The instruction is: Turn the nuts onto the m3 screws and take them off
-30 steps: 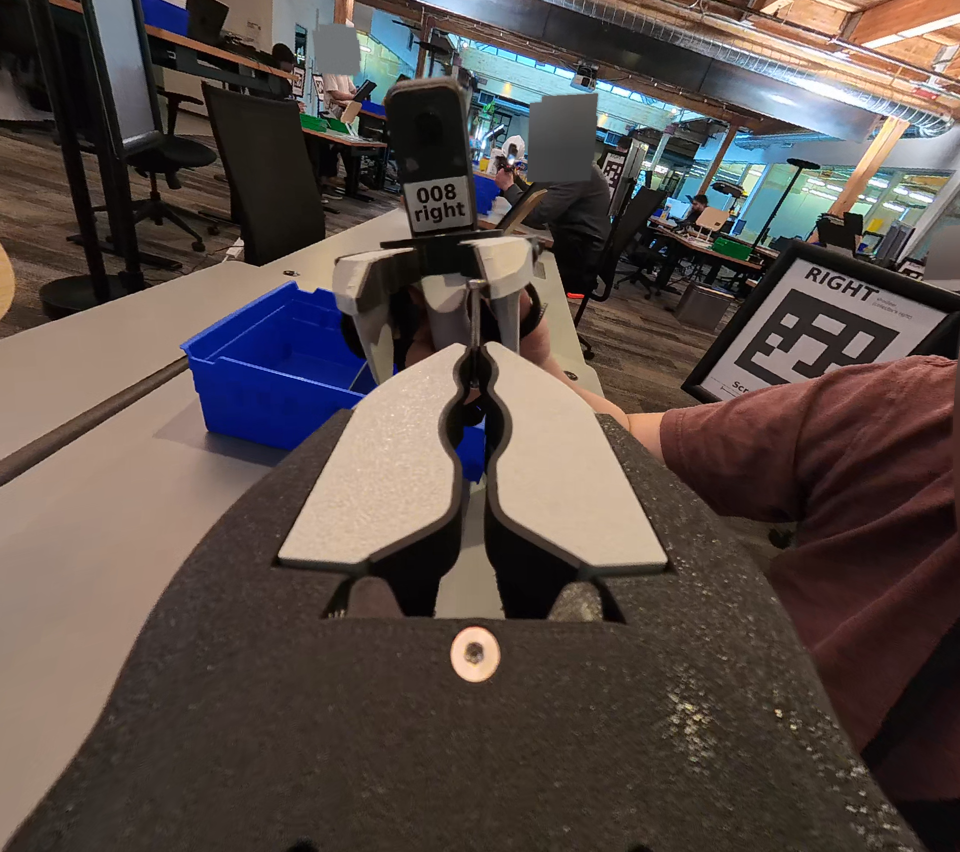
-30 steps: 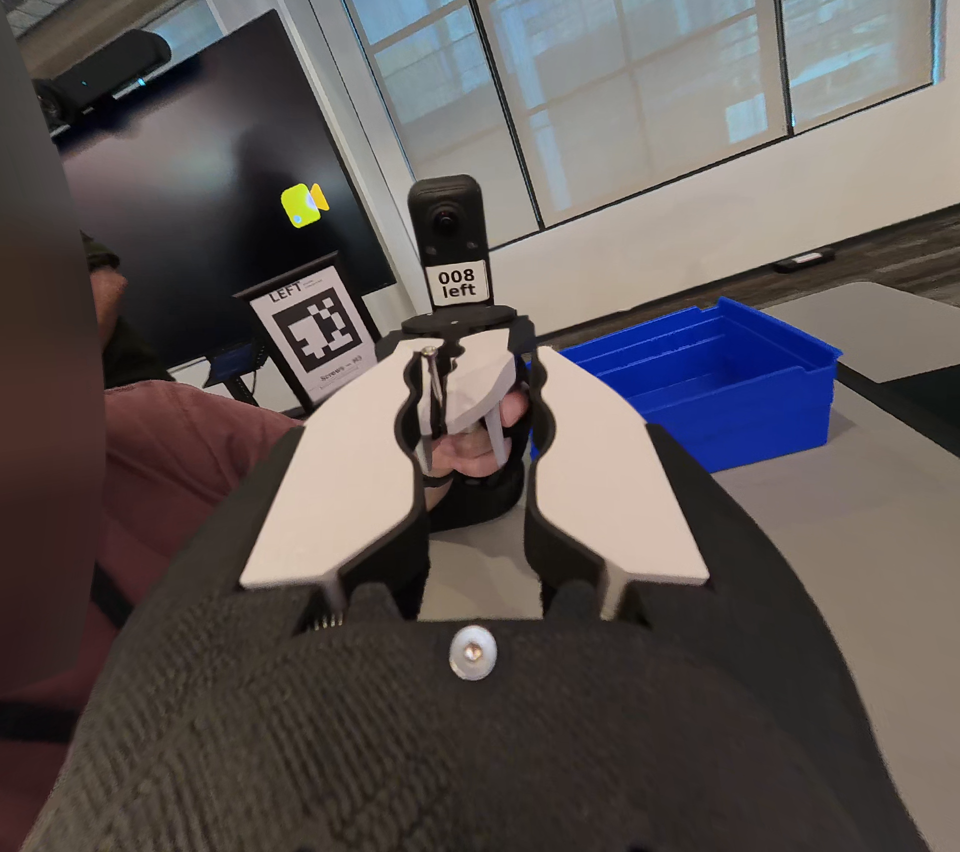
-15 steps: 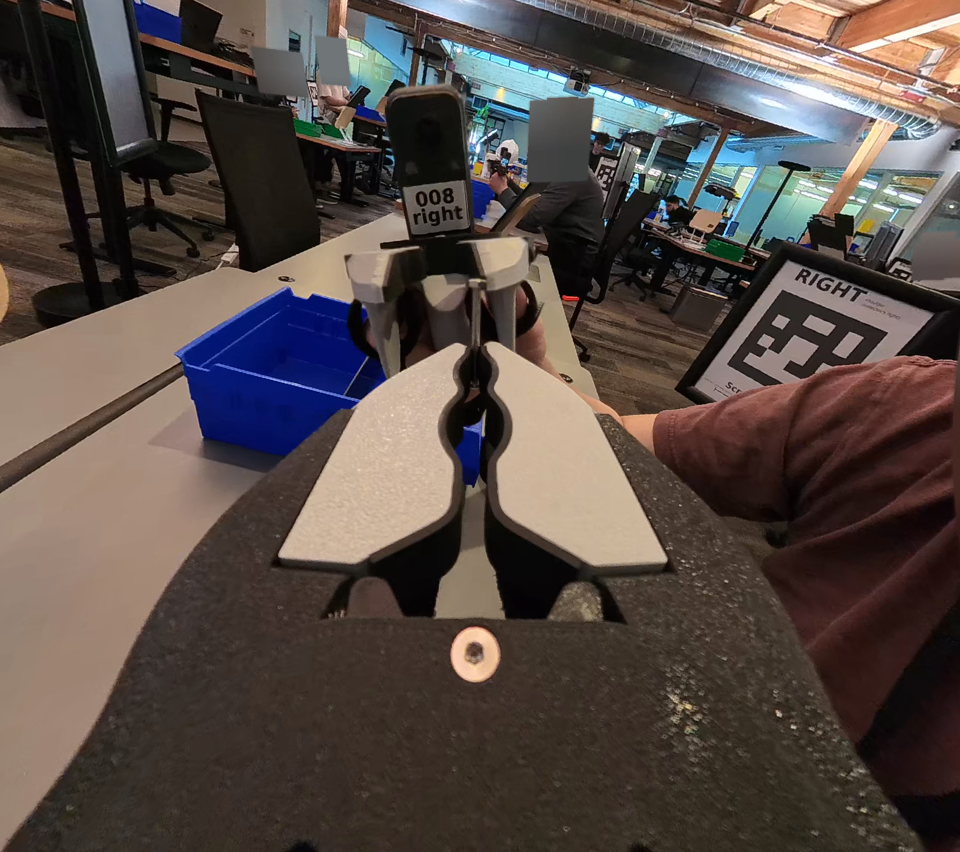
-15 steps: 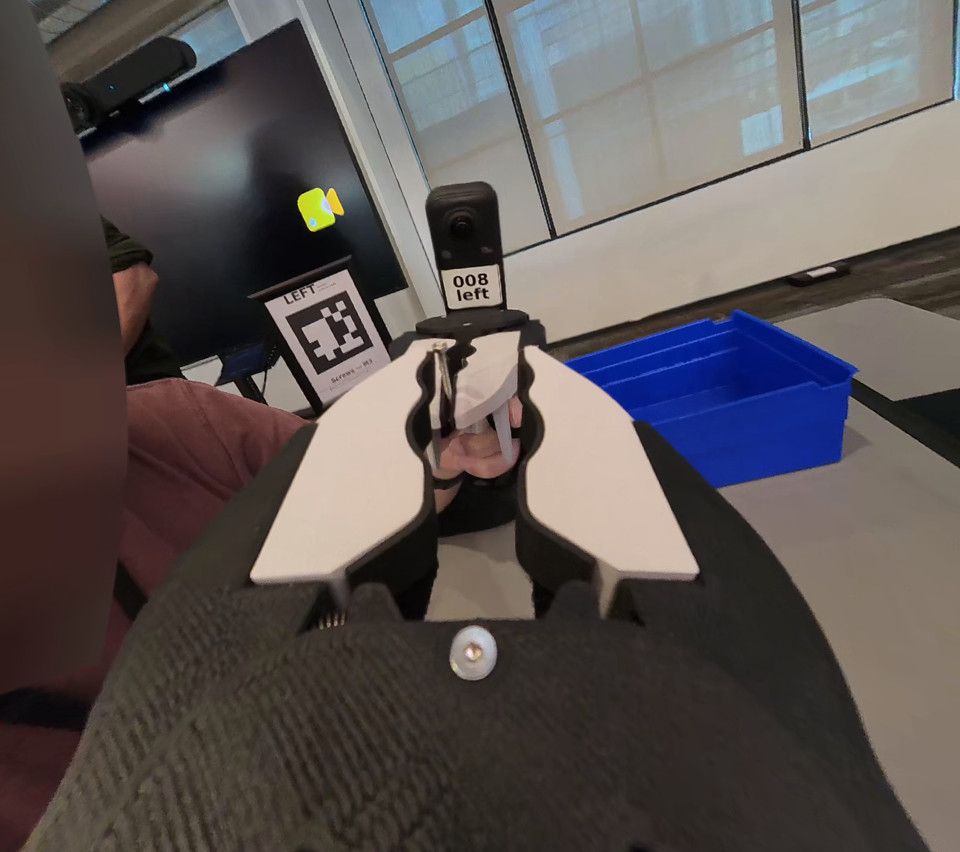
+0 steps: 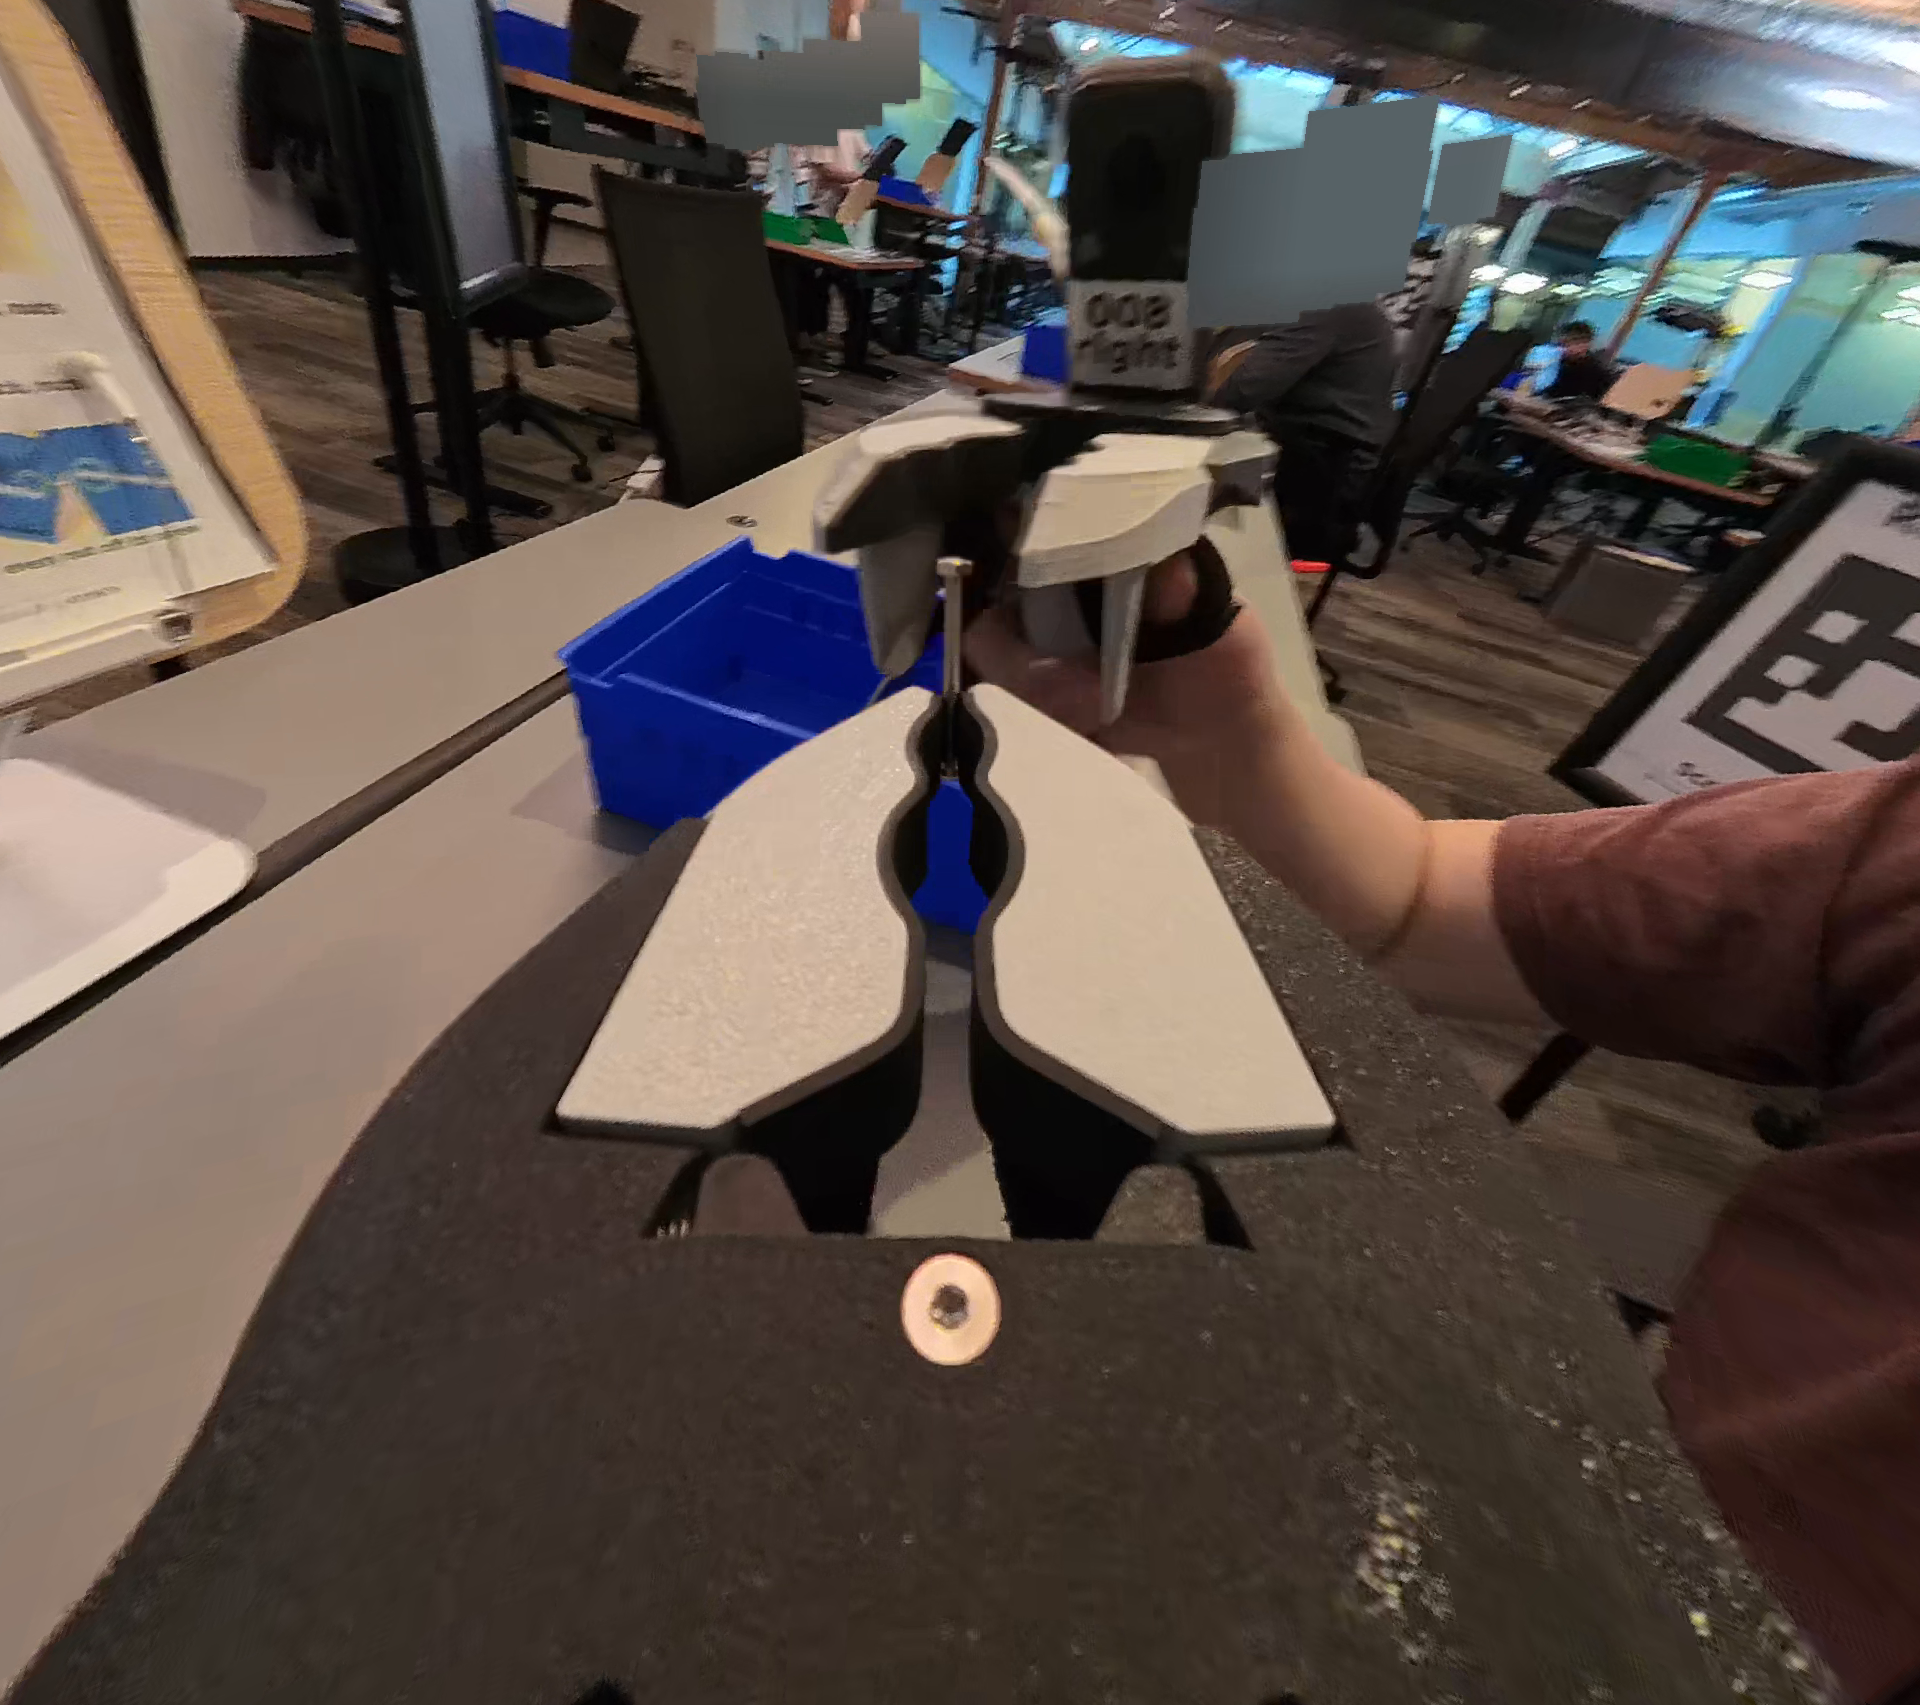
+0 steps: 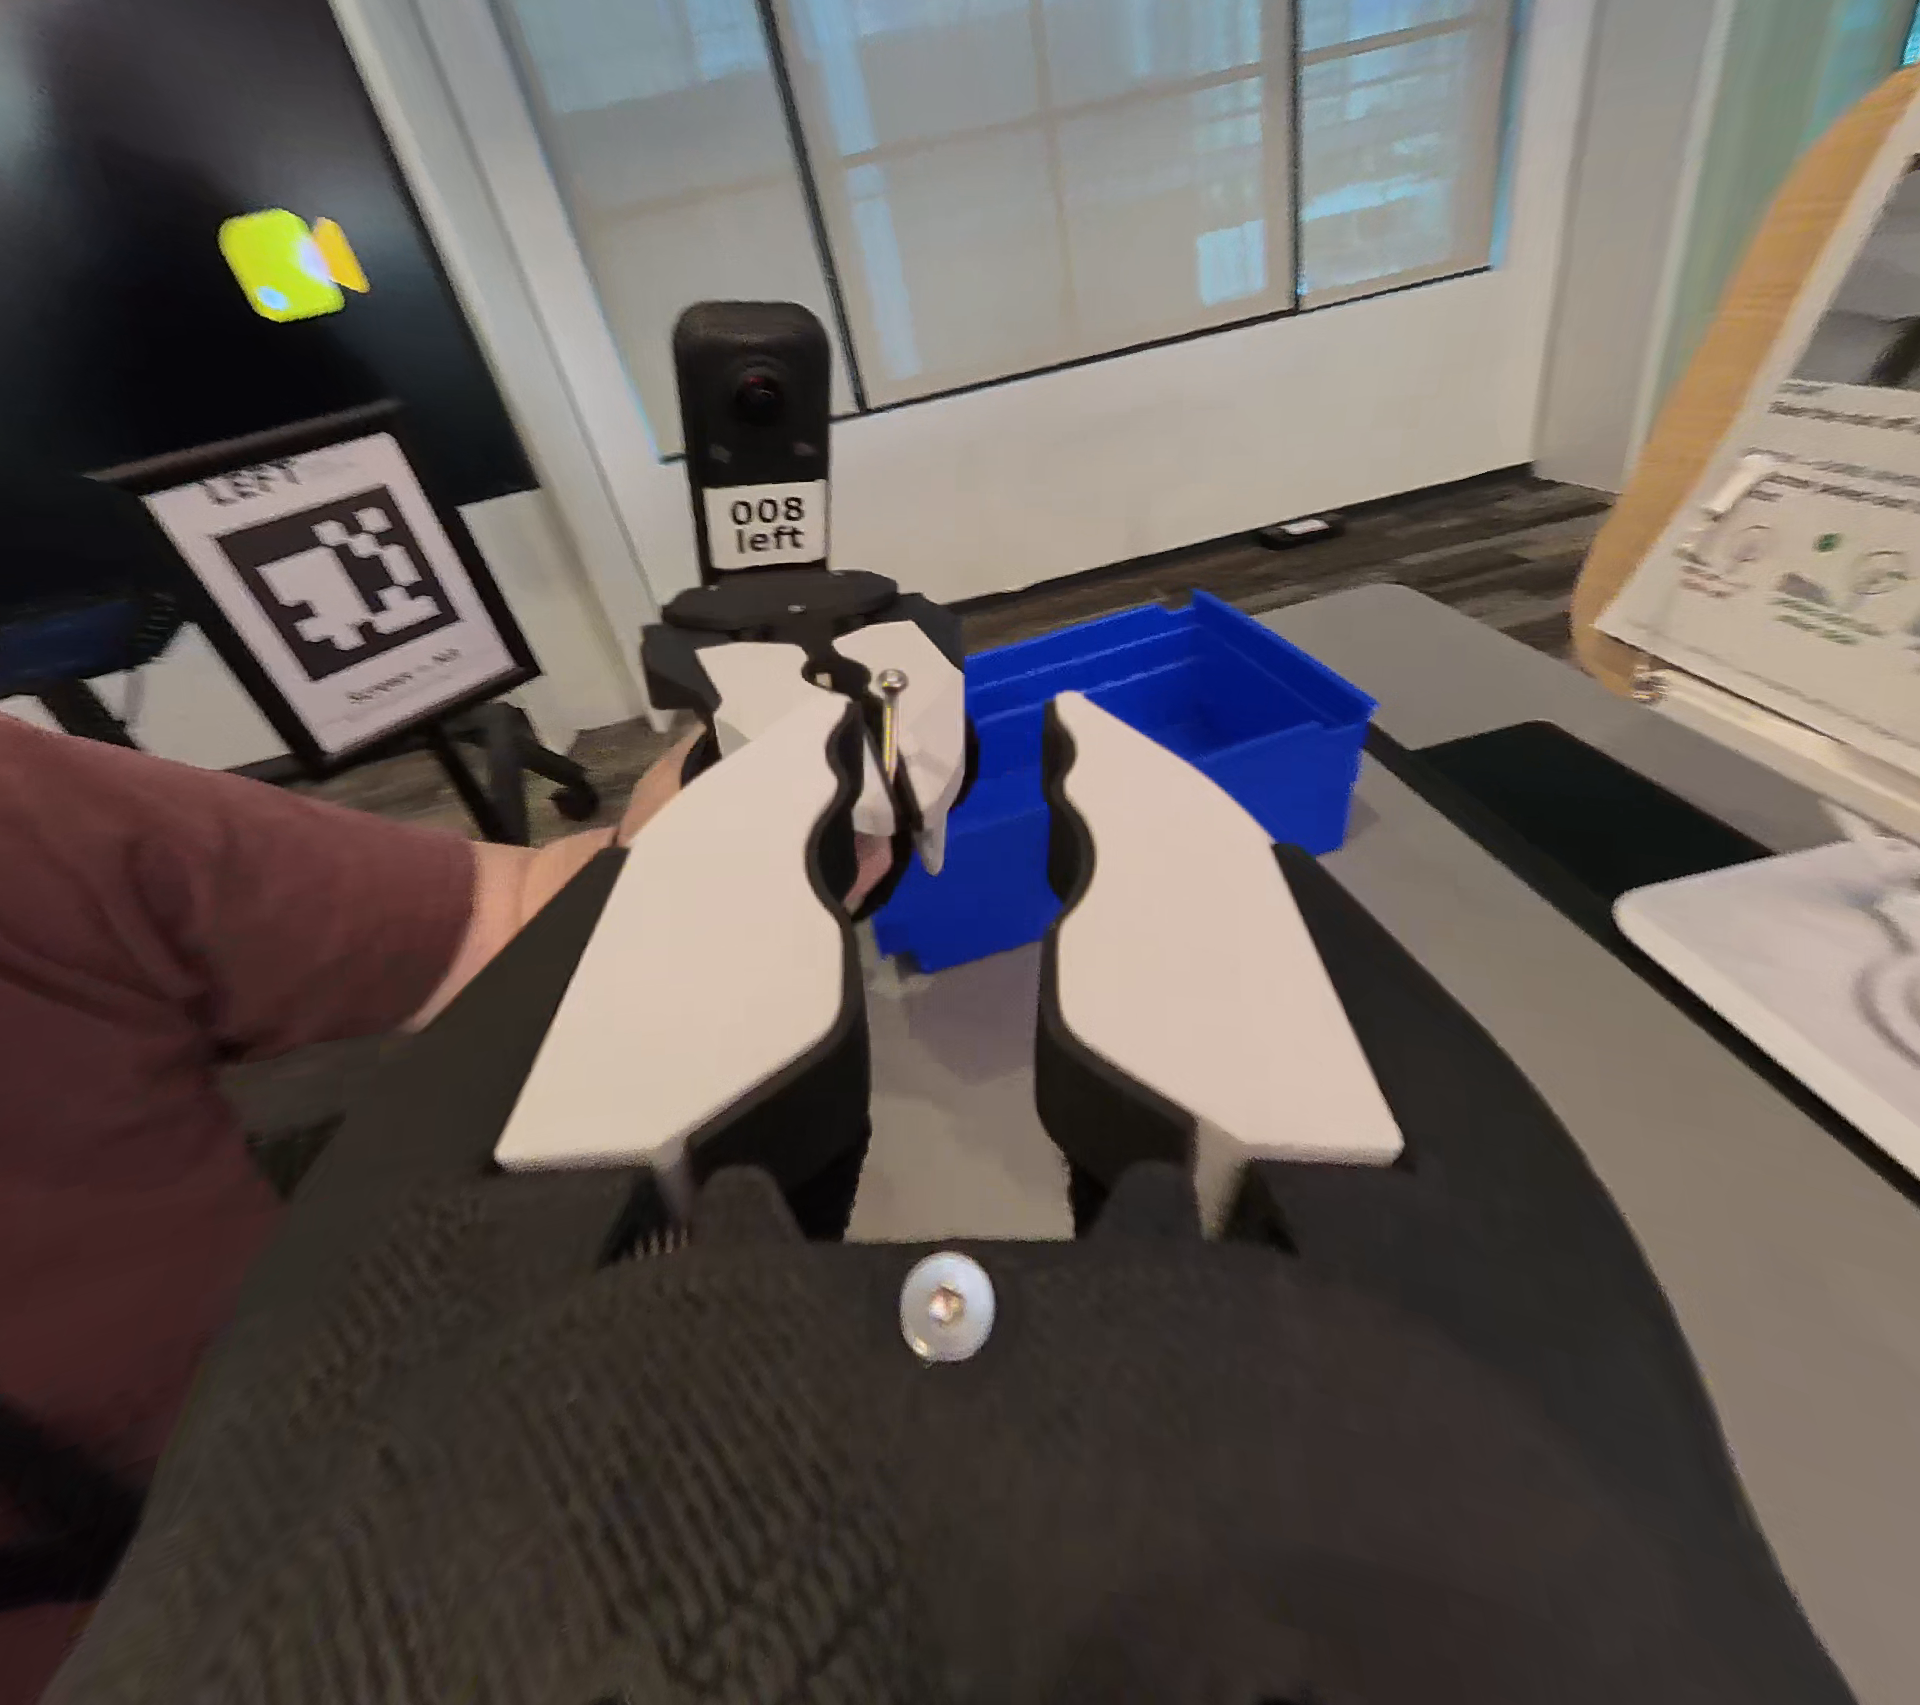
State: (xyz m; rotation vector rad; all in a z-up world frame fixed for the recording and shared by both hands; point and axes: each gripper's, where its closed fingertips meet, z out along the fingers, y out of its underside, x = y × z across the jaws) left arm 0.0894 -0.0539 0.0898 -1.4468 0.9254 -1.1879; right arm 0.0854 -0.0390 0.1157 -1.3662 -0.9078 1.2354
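My left gripper (image 5: 948, 705) is shut on the lower end of a thin M3 screw (image 5: 952, 632), which stands upright with its head on top. It is held in the air above the grey table (image 5: 260, 980). My right gripper (image 6: 951, 720) is open and empty. It faces the left gripper (image 6: 862, 720) closely, with the screw (image 6: 891, 715) just in front of its left finger. In the left wrist view the right gripper (image 5: 1013, 616) is tilted, and the screw stands between its open fingers, close to the left one. I see no nut on the screw.
A blue bin (image 5: 727, 699) sits on the table behind the grippers and shows in the right wrist view too (image 6: 1174, 720). A white tray (image 6: 1787, 959) and a wooden-backed sign (image 6: 1766, 460) stand at the table's side. A framed marker sign (image 5: 1808, 647) stands beyond the arm. Only a small space, under 4 cm, lies between the two pairs of fingers.
Both grippers have swung round, bringing the wooden sign and white tray into view. The right gripper has tilted and shifted sideways relative to the screw. The left still holds the screw.
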